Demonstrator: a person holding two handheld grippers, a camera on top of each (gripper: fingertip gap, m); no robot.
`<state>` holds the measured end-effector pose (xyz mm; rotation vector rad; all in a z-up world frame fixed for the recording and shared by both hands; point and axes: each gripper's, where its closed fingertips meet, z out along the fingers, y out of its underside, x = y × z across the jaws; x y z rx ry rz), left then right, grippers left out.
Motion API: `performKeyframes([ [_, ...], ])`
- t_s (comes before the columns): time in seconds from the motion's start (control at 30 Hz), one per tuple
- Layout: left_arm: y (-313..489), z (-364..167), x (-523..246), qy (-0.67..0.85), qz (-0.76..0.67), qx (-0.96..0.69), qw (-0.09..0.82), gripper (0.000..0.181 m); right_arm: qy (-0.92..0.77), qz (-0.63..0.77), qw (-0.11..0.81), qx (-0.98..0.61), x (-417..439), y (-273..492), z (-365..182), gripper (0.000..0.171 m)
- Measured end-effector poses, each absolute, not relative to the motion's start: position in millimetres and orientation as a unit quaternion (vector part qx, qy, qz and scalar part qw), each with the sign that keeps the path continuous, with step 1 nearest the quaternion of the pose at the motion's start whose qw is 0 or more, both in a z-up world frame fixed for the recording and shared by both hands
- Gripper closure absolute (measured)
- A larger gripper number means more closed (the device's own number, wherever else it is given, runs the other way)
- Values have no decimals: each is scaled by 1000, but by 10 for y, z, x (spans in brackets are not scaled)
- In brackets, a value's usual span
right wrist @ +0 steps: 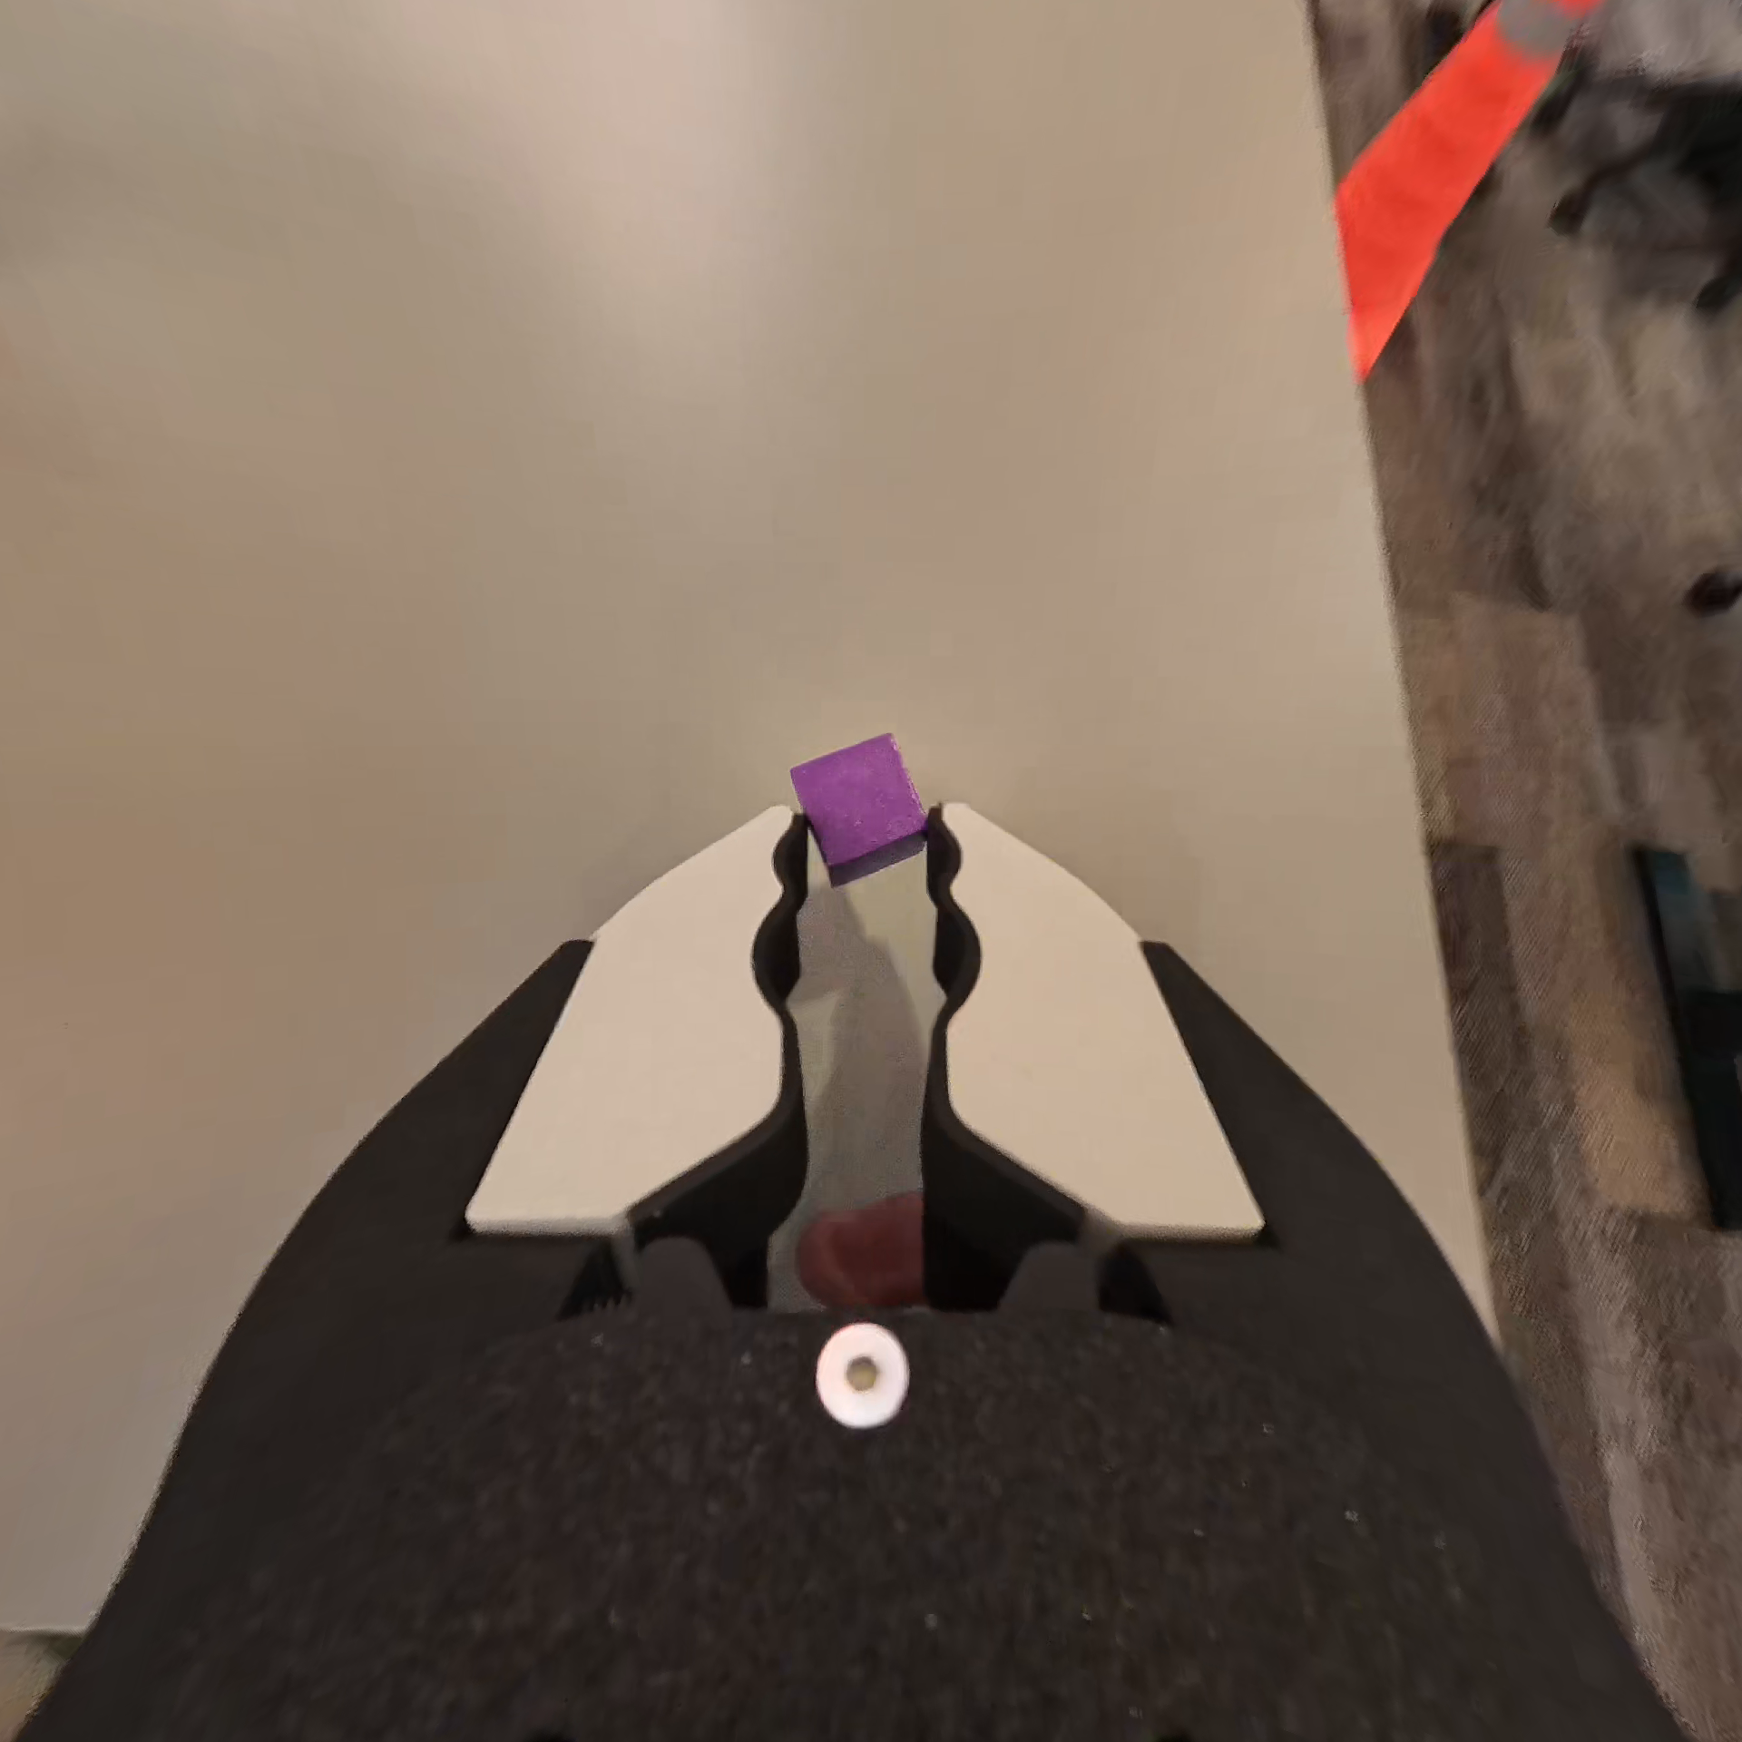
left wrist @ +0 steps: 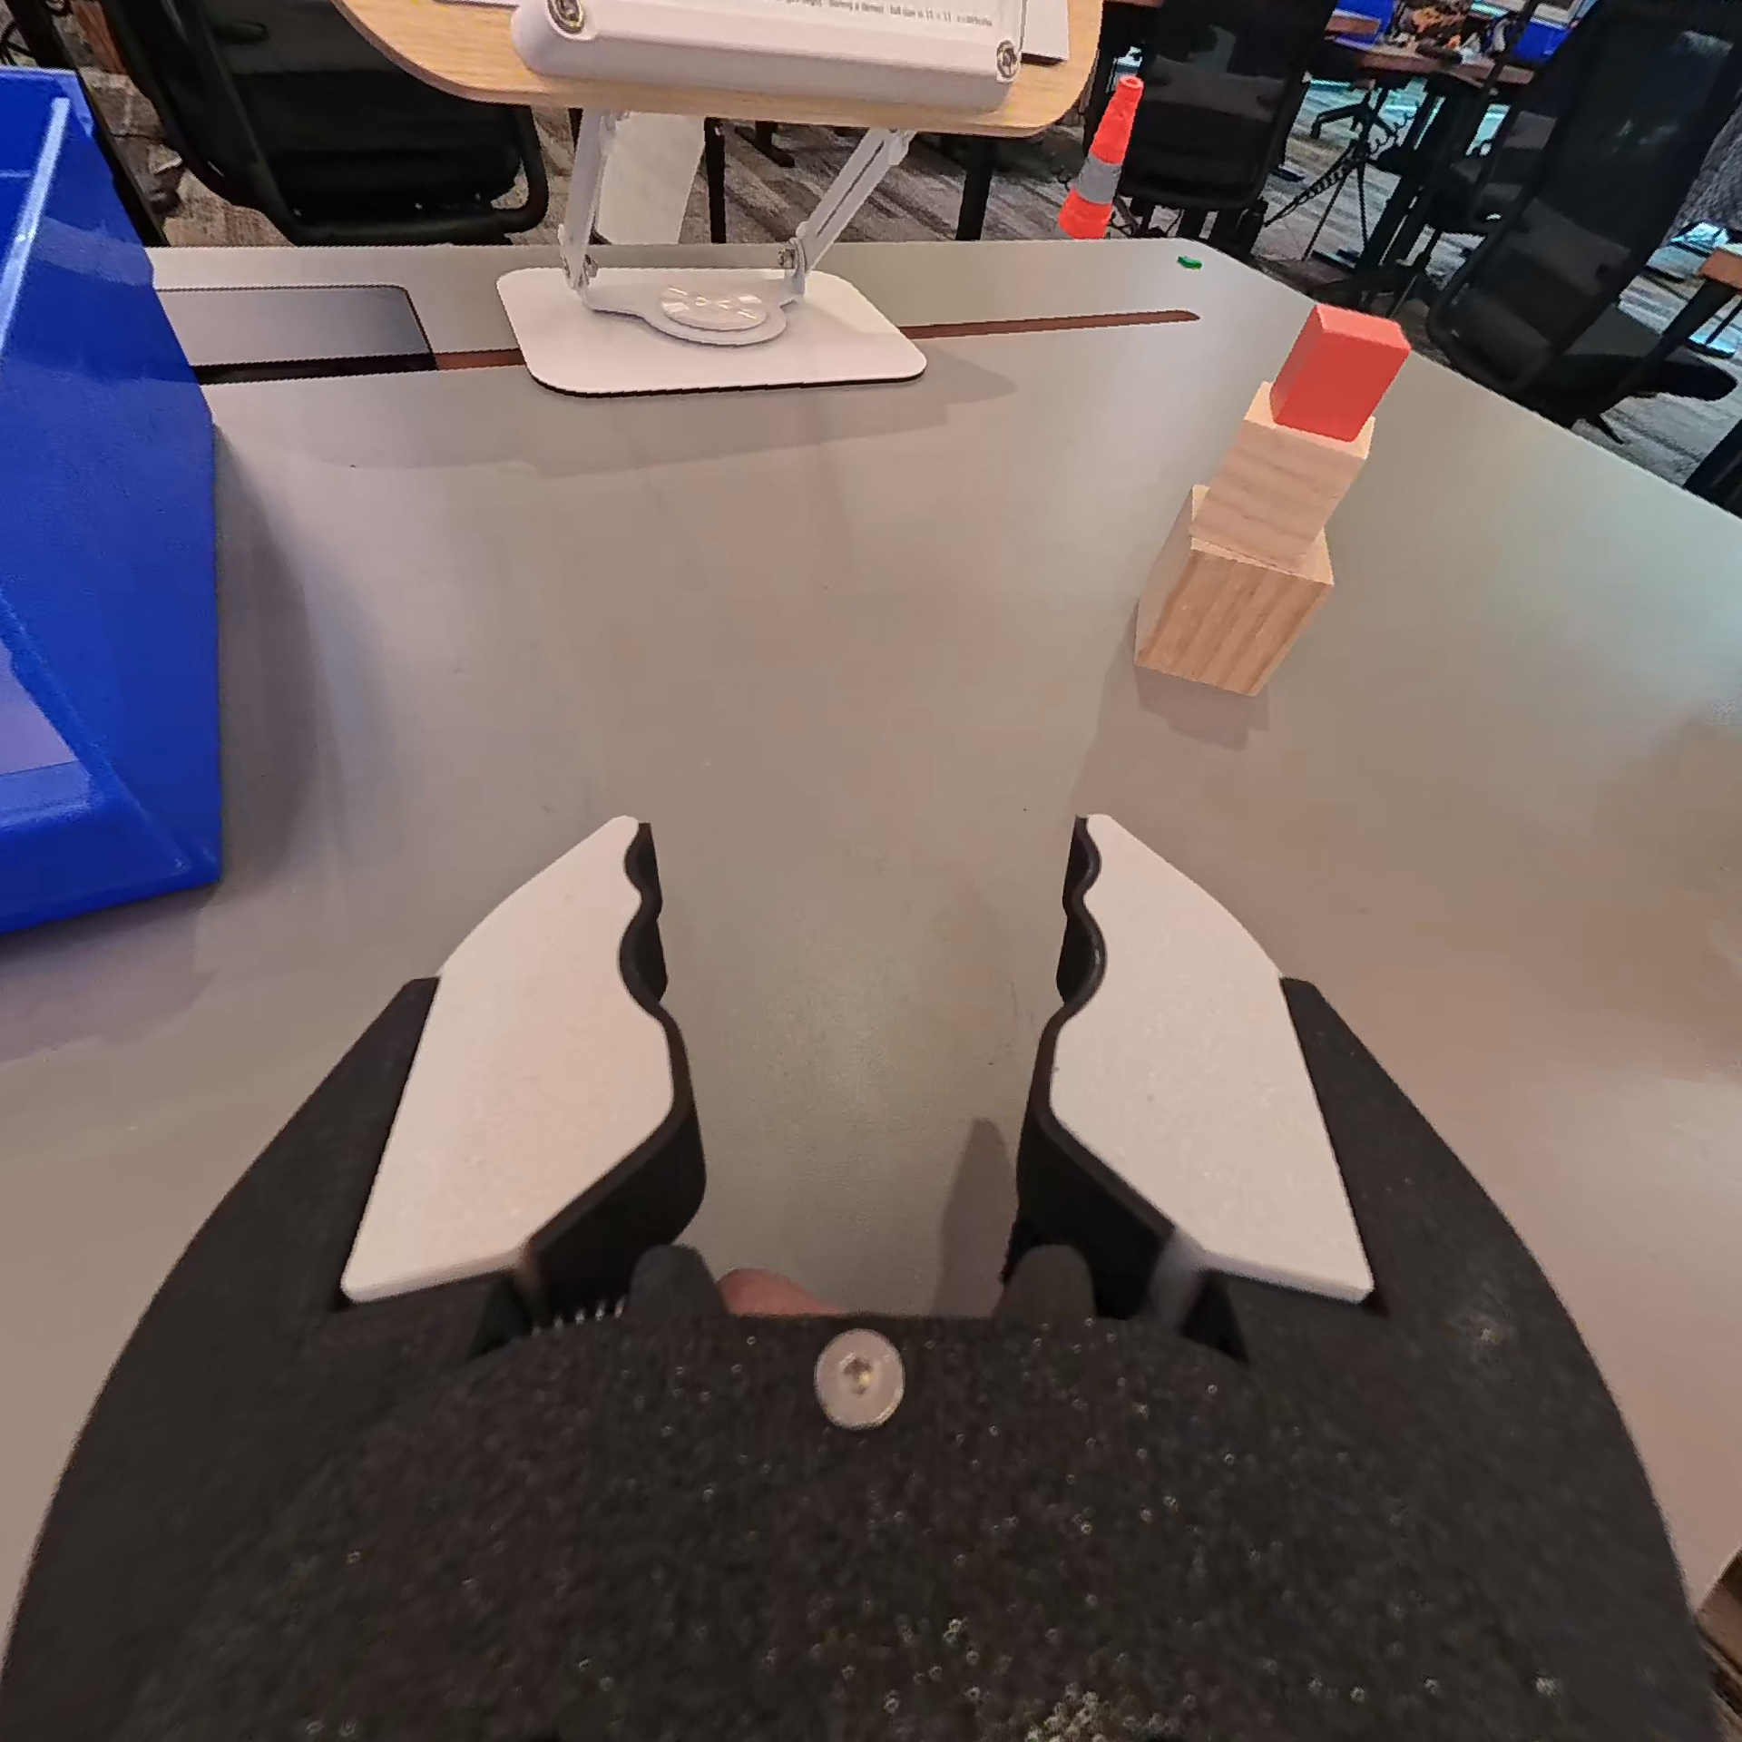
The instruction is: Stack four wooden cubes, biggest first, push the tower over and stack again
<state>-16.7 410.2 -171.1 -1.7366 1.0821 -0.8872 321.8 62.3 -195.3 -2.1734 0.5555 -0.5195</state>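
Small purple wooden cube (right wrist: 858, 813) pinched at the very tips of the right tongs (right wrist: 865, 829), lifted clear of the pale grey tabletop (right wrist: 566, 471), sitting slightly skewed between the pads. Right tongs closed down to the cube's width; grip shallow, only the fingertips engaged.

Three-block tower seen in the left wrist view, near the far right edge of the tabletop: large pale natural-wood cube (left wrist: 1225, 617) at the base, medium pale wood cube (left wrist: 1277, 490) on it, twisted a little off square, red painted wooden cube (left wrist: 1339, 372) on top. Ordered biggest to smallest as far as visible.

Step judged: fourth and last cube in transit, stacking three parts done. Could not tell from these views whether first build or rebuild. Next move likely calls for carrying the purple cube over the red one, levelling it, setting down gently and parting the tongs without dragging; small landing face, skewed hold and crooked middle block all risks for a slip or topple.

Left tongs (left wrist: 862, 829) spread wide, holding nothing, hovering low over bare tabletop well apart from the tower.

Blue plastic bin (left wrist: 123, 566) at the left edge; interior only partly in view, contents not discernible. White tablet stand (left wrist: 716, 325) at the far side.
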Motion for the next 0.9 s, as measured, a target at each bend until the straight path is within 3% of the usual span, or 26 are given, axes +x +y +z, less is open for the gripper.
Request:
performKeyframes([
  [0.17,4088,-1710,-163,437,-358,-698,440,99,114,-303,532,-782,2860,781,-1247,147],
  [0.33,4073,-1701,-173,438,-358,-697,441,100,87,-329,590,-733,2452,868,-983,147],
  [0.57,4078,-1676,-195,436,-361,-696,442,100,66,-276,597,-750,2154,1242,-1073,148],
  [0.9,4051,-1712,-198,444,-353,-695,442,100,-50,-94,484,-868,1986,2963,-941,147],
])
